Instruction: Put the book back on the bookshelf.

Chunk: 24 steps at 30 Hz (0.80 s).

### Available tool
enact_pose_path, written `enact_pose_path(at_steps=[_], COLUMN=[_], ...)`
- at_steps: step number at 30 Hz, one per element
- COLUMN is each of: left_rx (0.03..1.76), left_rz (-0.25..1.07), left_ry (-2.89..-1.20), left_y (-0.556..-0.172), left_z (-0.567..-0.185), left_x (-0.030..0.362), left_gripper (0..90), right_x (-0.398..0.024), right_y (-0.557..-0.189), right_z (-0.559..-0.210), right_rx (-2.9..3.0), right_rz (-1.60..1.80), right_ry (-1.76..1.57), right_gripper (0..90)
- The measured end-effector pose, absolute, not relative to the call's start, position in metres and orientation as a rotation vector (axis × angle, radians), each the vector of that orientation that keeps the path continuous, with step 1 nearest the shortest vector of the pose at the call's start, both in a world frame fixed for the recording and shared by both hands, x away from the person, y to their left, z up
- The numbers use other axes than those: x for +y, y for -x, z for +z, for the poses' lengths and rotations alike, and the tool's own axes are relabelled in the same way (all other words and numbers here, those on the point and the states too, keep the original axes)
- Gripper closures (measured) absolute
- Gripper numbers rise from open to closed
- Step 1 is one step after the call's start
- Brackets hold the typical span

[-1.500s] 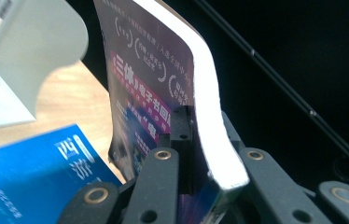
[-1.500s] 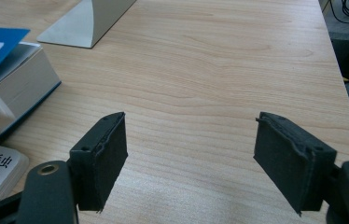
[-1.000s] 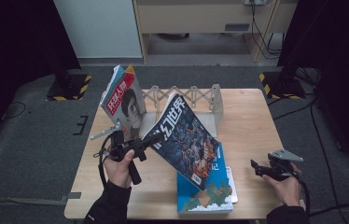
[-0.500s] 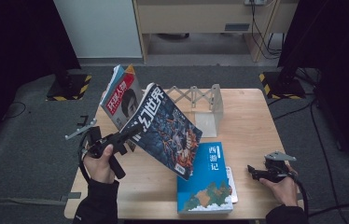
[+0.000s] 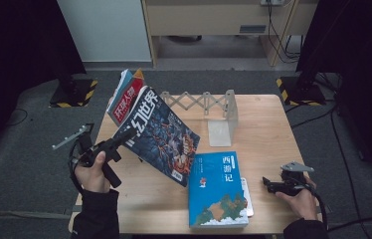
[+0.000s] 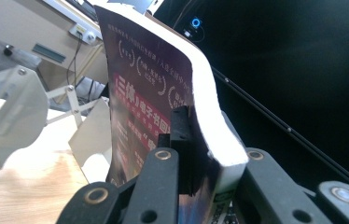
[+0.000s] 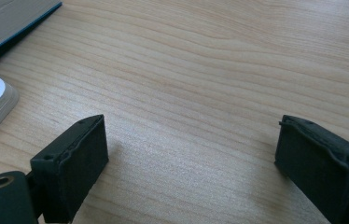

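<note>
Both grippers work over the wooden table (image 5: pixel 268 134), which serves as the landmark for everything else. Clamped tight in the left gripper (image 5: pixel 124 137) is a dark magazine (image 5: pixel 161 137), pinched at its lower corner and held tilted in the air above the table's left half; in the left gripper view the jaws press on the cover and the thick page edge from either side. Behind the magazine, at the table's far left corner, a red-covered magazine (image 5: pixel 127 97) leans upright. Along the table's far edge stands a white folding rack (image 5: pixel 209 107), its end plate near the middle. Flat on the table's near edge lies a blue book (image 5: pixel 217 191), stacked on a white book (image 5: pixel 247 196) whose edge peeks out to the right. By the table's near right corner the right gripper (image 5: pixel 267 183) rests low, its jaws having just been opening, now spread wide with only bare wood between them.
</note>
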State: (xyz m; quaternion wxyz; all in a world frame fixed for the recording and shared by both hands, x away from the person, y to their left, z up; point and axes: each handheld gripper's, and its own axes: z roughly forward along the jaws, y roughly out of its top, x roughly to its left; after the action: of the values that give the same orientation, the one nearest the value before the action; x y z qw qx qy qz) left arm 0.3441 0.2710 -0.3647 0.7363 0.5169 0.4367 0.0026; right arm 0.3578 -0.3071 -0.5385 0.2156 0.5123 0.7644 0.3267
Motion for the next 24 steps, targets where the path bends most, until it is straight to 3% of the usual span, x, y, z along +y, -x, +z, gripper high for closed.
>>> enact_pose_path(at_steps=[24], left_rx=[1.065], left_rz=[0.203], left_ry=[-1.199], left_y=[-0.354], left_z=[-0.361], left_x=[0.305], left_gripper=[82.2], right_x=[-0.307], right_y=[-0.358], right_z=[-0.539], right_rx=[2.128], right_rz=[0.908], right_ry=[-1.418], right_gripper=[8.3])
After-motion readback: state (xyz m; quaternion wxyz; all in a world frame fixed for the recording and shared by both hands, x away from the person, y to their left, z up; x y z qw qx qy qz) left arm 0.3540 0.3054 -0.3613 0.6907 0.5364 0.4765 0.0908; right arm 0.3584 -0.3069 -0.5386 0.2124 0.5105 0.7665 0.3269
